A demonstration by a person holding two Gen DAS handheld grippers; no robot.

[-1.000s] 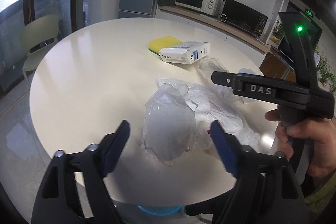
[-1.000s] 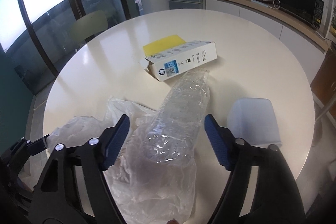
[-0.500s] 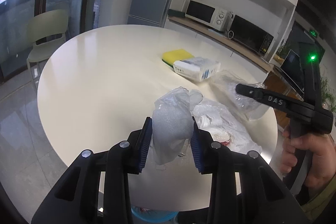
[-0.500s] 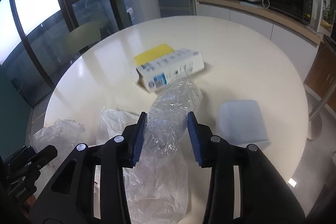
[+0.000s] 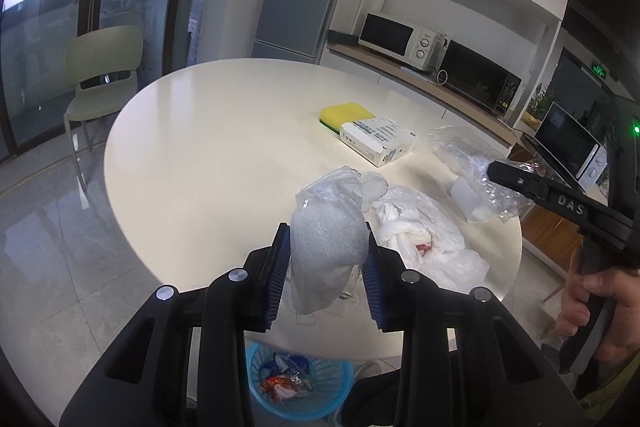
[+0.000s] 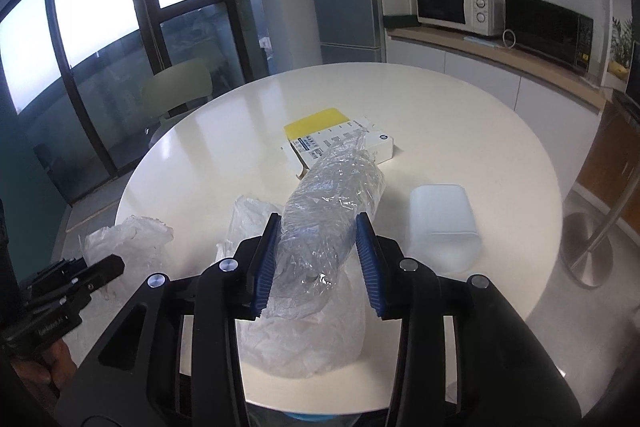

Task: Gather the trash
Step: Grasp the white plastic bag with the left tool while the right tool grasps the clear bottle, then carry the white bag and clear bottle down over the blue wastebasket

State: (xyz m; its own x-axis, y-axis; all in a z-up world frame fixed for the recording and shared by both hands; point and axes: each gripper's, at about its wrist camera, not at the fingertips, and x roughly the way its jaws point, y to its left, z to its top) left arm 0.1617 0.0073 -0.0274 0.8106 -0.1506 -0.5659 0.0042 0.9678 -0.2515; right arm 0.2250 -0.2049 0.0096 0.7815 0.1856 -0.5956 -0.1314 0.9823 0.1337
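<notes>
Carrying both loads to the blue basket [image 5: 298,383] is the step in hand, judging by the trash already lying in it; it sits on the floor at six o'clock in the left wrist view, under the near edge of the worktop [image 5: 208,147]. The left gripper [image 5: 325,267] has just closed and is clamped on a frosted foam bag [image 5: 326,259], pads pressing both its sides, the bag clear of the surface. The right gripper [image 6: 316,259] has likewise just closed on a crinkled clear plastic wrap [image 6: 332,203], which sticks out ahead of its jaws toward twelve o'clock.

To do this well, keep both grips firm, since such light film likely slips or springs out of shape. Bring each load over the basket rim before letting go, one at a time, so the long wrap does not catch the rim.

Just beyond the left gripper, at two o'clock, a knotted white bag [image 5: 416,243] with something red inside lies on the worktop. In the right wrist view a translucent white container [image 6: 442,223] lies on its side at two o'clock. Farther off at twelve o'clock sit a white carton [image 6: 344,147] and, touching it behind, a yellow sponge [image 6: 316,119]. All four are yet to be collected.
</notes>
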